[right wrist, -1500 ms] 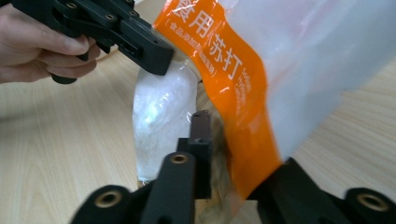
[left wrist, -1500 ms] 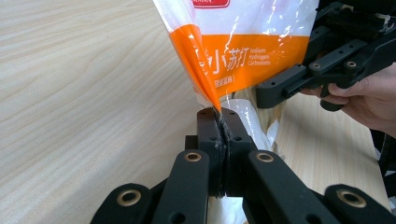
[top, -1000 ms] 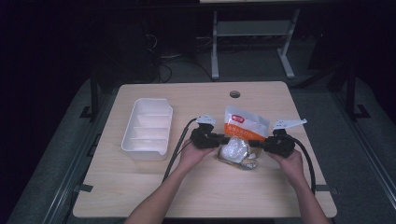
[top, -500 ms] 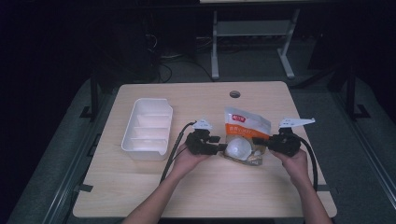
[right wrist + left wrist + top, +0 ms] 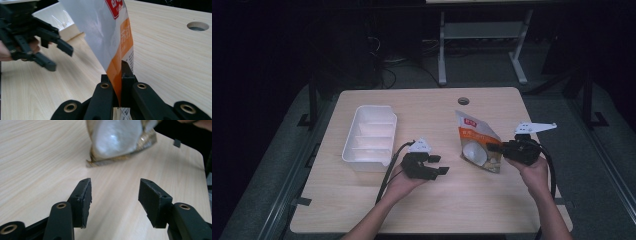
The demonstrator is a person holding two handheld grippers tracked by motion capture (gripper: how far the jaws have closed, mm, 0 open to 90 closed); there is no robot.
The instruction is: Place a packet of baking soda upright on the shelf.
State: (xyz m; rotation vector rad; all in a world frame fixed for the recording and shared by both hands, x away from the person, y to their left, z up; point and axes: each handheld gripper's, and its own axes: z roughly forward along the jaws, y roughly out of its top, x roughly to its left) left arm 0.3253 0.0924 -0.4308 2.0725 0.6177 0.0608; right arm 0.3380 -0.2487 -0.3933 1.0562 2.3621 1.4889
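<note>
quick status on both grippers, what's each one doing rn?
Left gripper: open, jaws have just been opening, nothing between them, apart from the pouch.
Right gripper: shut on the edge of the orange and white snack pouch.

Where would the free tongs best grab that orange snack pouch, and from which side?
Probably the flat sealed edge of the pouch nearest the left tongs, coming in level from that side. The right tongs already pinch the opposite edge, and the bulging middle looks too thick.

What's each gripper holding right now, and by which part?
Right gripper is shut on the orange snack pouch, pinching its side edge. Left gripper holds nothing; its jaws have just been opening.
</note>
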